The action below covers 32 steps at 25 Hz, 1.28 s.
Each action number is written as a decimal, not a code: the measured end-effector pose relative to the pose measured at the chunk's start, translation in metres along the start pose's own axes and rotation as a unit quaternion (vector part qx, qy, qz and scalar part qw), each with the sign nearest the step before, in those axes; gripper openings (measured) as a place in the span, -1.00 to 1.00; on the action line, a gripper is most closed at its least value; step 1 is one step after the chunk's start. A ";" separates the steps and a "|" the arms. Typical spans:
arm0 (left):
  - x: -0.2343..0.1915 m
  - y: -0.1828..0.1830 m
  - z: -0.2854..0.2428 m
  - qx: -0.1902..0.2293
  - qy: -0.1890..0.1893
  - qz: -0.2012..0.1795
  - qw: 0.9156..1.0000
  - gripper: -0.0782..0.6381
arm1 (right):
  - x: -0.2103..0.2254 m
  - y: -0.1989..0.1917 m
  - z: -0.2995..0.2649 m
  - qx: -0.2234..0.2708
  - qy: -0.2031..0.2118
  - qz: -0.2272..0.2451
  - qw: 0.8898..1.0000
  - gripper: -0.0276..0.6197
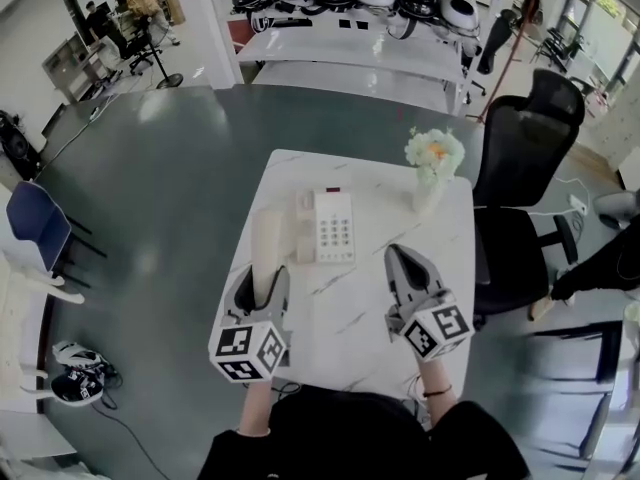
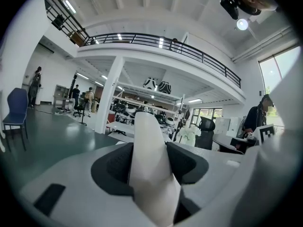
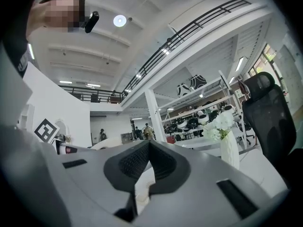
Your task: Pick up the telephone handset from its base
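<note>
Vase [image 1: 428, 198] holds pale flowers [image 1: 435, 153], right of telephone base [image 1: 330, 226] | left gripper [image 1: 262, 286] clamps handset [image 1: 268, 240] just left of base | right gripper [image 1: 405, 266] closed, empty | white marble table [image 1: 340, 308], grey floor [image 1: 170, 188].

Grey left claw [image 1: 264, 274], right claw [image 1: 399, 255], black top [image 1: 345, 430]
</note>
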State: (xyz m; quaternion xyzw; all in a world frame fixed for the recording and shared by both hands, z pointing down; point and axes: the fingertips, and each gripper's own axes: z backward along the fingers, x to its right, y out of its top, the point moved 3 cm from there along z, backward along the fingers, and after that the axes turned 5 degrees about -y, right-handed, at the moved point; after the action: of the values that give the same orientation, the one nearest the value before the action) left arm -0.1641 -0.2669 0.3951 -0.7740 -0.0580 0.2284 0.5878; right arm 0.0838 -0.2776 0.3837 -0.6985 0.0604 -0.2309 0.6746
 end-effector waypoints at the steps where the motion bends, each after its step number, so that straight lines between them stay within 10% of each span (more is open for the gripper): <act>1: 0.000 0.003 0.004 0.004 0.001 -0.001 1.000 -0.19 | -0.001 0.003 0.002 0.004 0.000 -0.001 1.000 -0.94; 32: 0.006 0.038 0.060 0.069 0.021 -0.003 0.997 -0.19 | -0.001 0.047 0.032 0.058 -0.019 0.007 0.998 -0.94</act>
State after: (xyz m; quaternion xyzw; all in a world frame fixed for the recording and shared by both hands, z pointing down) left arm -0.1906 -0.2233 0.3451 -0.7358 -0.0319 0.2142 0.6416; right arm 0.1063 -0.2516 0.3381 -0.6622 0.0393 -0.2157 0.7165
